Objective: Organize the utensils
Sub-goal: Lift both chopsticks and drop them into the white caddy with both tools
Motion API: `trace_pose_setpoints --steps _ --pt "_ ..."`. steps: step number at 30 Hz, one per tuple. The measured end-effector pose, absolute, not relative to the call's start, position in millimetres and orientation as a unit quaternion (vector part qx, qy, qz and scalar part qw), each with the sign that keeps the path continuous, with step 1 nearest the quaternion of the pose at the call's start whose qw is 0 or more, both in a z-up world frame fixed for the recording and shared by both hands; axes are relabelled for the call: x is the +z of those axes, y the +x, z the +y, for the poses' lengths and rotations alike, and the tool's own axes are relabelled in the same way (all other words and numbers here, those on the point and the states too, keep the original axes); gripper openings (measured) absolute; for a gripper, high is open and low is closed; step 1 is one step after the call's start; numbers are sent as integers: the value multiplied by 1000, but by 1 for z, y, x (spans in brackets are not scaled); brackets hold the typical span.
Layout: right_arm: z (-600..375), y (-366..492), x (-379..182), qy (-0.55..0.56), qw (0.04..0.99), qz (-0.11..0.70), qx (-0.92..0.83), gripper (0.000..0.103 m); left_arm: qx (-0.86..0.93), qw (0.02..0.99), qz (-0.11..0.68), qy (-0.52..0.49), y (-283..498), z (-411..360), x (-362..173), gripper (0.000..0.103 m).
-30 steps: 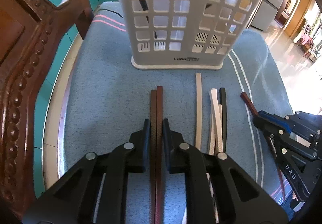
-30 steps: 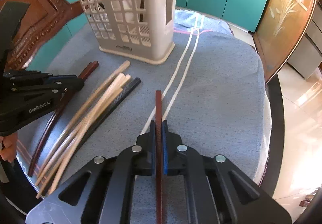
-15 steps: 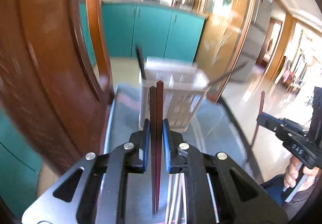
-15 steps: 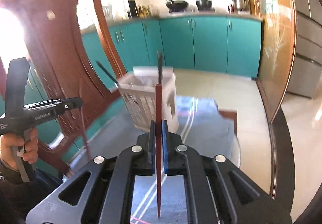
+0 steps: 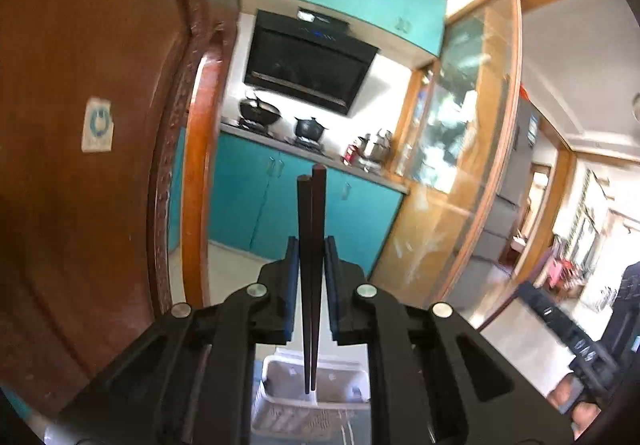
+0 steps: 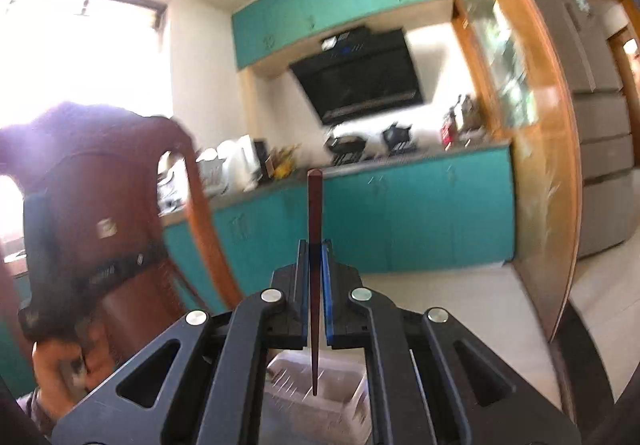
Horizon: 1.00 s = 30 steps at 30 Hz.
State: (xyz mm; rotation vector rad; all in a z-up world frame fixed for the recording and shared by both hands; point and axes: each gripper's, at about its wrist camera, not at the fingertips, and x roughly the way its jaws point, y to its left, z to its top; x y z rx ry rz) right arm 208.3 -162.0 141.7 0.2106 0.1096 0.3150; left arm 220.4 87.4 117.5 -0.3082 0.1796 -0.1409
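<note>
Chopsticks between left tool pads

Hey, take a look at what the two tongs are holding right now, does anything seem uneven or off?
Slightly. The left tongs grip a pair of dark chopsticks with staggered ends, one sticking out further. The right tongs hold a single reddish chopstick, straight. Nothing looks damaged.

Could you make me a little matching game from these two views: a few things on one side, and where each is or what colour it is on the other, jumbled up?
Things:
1. pair of dark brown chopsticks
2. single reddish-brown chopstick
3. pale plastic utensil basket
4. lower kitchen cabinets

Descriptions:
A. teal
B. clamped in the right gripper
C. low in view, beneath the chopstick tips
D. clamped in the left gripper

Pairs: 1-D, 2-B, 3-C, 4-A
</note>
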Motion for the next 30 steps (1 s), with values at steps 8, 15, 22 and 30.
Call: trace_pose_setpoints --steps 8,15,22,30 --pt "-139 246 94 71 982 102 144 7 -46 978 162 -124 272 72 73 13" --pt "-135 248 85 72 980 113 147 7 -48 979 157 -121 268 69 75 13" --pt "-126 259 68 58 975 149 152 7 -40 976 180 -116 267 75 57 13" --pt "-124 265 58 54 972 173 146 11 -48 968 216 -119 279 73 42 13"
